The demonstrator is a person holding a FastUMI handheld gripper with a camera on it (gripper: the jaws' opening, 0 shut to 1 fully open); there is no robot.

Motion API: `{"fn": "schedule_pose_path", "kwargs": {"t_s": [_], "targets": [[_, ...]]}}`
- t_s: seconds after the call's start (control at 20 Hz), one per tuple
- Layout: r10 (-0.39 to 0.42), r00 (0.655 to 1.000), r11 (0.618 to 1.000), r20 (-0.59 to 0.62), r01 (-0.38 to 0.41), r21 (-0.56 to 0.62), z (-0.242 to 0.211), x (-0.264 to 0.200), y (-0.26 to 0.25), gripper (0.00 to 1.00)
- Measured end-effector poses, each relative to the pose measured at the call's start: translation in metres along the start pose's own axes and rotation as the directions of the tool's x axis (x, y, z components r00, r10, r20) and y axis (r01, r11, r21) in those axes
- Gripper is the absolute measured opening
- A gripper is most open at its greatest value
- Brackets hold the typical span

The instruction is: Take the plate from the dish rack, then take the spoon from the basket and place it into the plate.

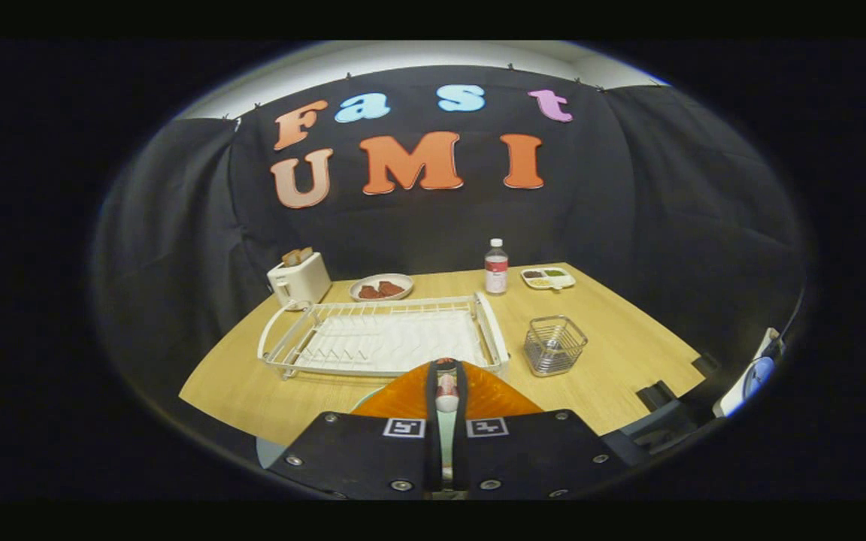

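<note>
Tool (446, 391): orange fingers (403, 398) drawn nearly together with something thin and pale clamped in the narrow gap between them. I take it for the rim of the plate (271, 451), a light teal edge of which shows below and to the left of the fingers. So I read the tool as closed on the plate, held low over the near part of the bench (613, 376).

Dish rack (384, 338) lies just beyond the fingertips, white, no dish visible in it. Wire basket (555, 344) stands right of the rack, slightly apart. Something small and metallic sits in its bottom, probably the spoon (552, 346); too small to be sure.

Risks as I judge them:
- Edge grip on a plate is thin; a tilt or a jolt while setting down could let it slip or swing.
- Set too near the bench's front edge, it could tip off.
- The spoon lies low inside wire walls; the fingers may snag the basket and drag it.

Writing: the bottle (496, 267) carries a red label, illegible. Square black-and-white markers on the tool body, no text.
</note>
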State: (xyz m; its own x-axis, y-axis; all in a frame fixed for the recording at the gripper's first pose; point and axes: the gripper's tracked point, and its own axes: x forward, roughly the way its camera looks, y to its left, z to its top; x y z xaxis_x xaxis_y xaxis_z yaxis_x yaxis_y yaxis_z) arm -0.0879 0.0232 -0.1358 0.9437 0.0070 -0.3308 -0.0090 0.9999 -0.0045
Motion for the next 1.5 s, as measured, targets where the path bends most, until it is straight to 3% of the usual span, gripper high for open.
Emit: {"fn": "schedule_pose_path", "kwargs": {"t_s": [0.55, 0.75, 1.1, 1.25, 1.3, 1.5], "targets": [[0.095, 0.986, 0.991, -0.134, -0.107, -0.079, -0.068, 0.041, 0.036, 0.06], [0.086, 0.985, 0.988, -0.147, -0.104, -0.117, -0.081, 0.049, 0.031, 0.06], [0.023, 0.980, 0.986, -0.198, -0.055, -0.159, -0.095, 0.049, 0.014, 0.17], [-0.013, 0.980, 0.988, -0.197, -0.018, -0.154, -0.091, 0.047, 0.003, 0.42], [-0.019, 0.982, 0.990, -0.190, -0.008, -0.143, -0.086, 0.046, -0.001, 0.64], [-0.044, 0.989, 0.997, -0.140, 0.034, -0.074, -0.057, 0.042, -0.021, 0.96]]}}
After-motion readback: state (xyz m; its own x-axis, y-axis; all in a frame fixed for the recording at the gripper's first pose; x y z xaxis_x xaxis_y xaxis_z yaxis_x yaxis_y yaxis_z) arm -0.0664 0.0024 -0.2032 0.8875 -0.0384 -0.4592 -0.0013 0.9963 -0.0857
